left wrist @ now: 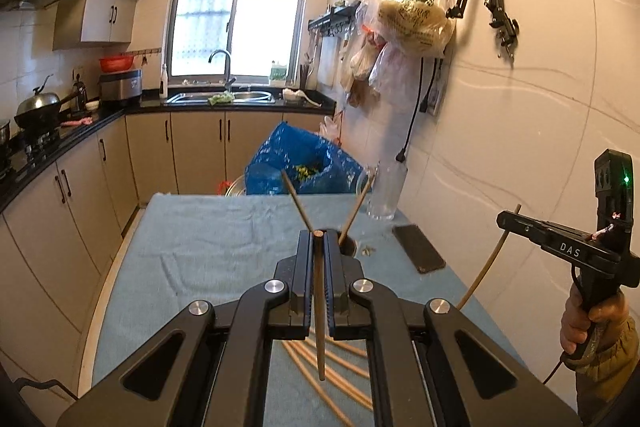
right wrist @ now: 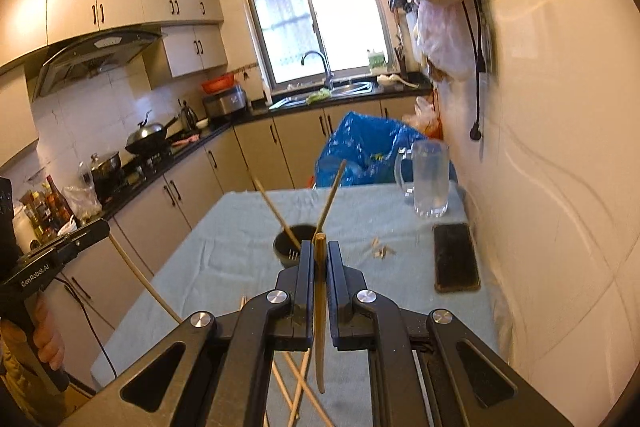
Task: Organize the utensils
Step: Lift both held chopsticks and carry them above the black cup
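A table covered with a pale blue cloth [left wrist: 208, 247] stands against the tiled right-hand wall of a kitchen, with a blue bag [right wrist: 360, 151] beyond its far edge. On the cloth near the wall stands a clear glass mug [right wrist: 430, 179], and just in front of it lies a dark phone [right wrist: 456, 259], flat and close to the wall. Toward the middle of the table sits a dark round holder [right wrist: 294, 243]; two chopsticks [right wrist: 276, 211] stand in it, leaning apart in a V. Small pale scraps [right wrist: 382, 251] lie on the cloth between the holder and the phone. The left gripper [left wrist: 319, 239] is clenched on a single brown chopstick [left wrist: 319, 307], which runs lengthwise between the jaws, its tip level with the fingertips and its other end hanging below. The right gripper [right wrist: 320, 247] is likewise closed on a yellowish, slightly curved chopstick [right wrist: 319, 327], tip just proud of the jaws and just beside the holder's rim. Loose chopsticks [right wrist: 296, 383] lie crossed on the cloth beneath the grippers at the near end of the table. Each wrist view shows the opposite gripper at the frame edge, gripped by a hand [left wrist: 588, 319], its chopstick trailing downward.
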The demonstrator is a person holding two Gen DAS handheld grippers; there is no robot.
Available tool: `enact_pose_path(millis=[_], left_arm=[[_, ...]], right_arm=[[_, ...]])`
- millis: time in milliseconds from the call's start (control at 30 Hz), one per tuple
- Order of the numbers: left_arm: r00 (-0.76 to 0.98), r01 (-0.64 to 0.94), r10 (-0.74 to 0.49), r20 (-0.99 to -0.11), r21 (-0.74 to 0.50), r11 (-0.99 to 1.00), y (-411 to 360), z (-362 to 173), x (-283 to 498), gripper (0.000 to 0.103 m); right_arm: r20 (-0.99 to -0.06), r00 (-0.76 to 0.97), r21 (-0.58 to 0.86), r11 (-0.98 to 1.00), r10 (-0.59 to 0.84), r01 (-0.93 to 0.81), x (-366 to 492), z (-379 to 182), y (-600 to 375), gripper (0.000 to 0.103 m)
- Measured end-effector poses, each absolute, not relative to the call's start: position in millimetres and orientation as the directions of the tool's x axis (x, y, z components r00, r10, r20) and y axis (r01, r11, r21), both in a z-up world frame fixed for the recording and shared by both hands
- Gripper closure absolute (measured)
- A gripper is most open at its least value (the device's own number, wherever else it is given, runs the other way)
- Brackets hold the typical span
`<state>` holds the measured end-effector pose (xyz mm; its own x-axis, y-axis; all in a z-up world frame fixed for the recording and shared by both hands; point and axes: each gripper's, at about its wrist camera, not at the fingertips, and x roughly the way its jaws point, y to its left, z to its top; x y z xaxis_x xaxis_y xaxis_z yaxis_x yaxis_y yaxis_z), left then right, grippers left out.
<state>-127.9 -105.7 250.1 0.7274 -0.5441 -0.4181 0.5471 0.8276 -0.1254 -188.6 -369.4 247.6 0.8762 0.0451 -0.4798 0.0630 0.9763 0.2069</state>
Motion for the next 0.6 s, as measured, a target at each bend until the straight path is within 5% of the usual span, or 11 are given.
enact_pose_path(millis=[600], left_arm=[[0.769,0.524,-0.542,-0.339,-0.151,0.838,-164.3,316.0,-30.5,0.098]], right_arm=[[-0.348,0.937,0.228,0.973,0.042,0.041,-86.8,304.3,-366.9,0.097]])
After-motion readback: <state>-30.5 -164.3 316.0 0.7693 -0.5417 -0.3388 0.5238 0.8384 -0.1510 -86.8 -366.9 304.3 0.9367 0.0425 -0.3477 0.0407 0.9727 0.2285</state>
